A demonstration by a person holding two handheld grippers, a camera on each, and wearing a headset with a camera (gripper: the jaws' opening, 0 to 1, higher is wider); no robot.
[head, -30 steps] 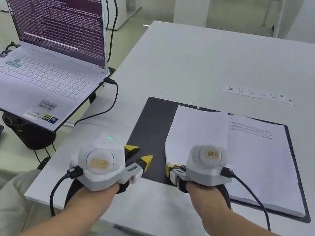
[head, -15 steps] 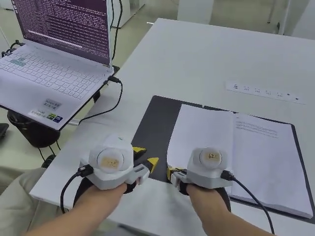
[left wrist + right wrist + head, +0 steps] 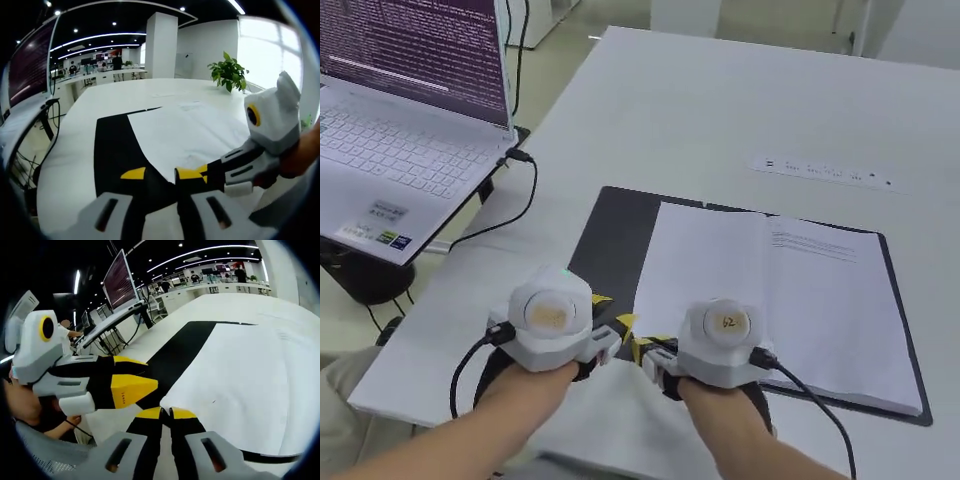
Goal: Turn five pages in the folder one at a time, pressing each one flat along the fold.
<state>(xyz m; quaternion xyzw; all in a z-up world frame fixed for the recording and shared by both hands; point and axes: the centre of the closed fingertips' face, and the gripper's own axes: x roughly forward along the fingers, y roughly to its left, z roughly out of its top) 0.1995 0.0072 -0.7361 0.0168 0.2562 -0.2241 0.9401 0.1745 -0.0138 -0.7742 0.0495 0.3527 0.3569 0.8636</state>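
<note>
Open folder [image 3: 610, 240] at centre frame. R gripper [image 3: 643, 346]: jaws closed on page [image 3: 700, 260] at its bottom-left corner. L gripper [image 3: 614, 310]: jaws apart, idle. Paper is light, floppy, tears easily; hold by corner, gently.

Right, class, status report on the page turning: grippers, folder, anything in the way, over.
Left gripper open at folder near edge. Right gripper shut at left page near corner, grip unconfirmed. Cable lies left of folder, apart.

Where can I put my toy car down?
Best beyond the power strip, on the wide bare table. Also between the cable and the folder. Crowded at the near edge, by the left gripper and right gripper.
</note>
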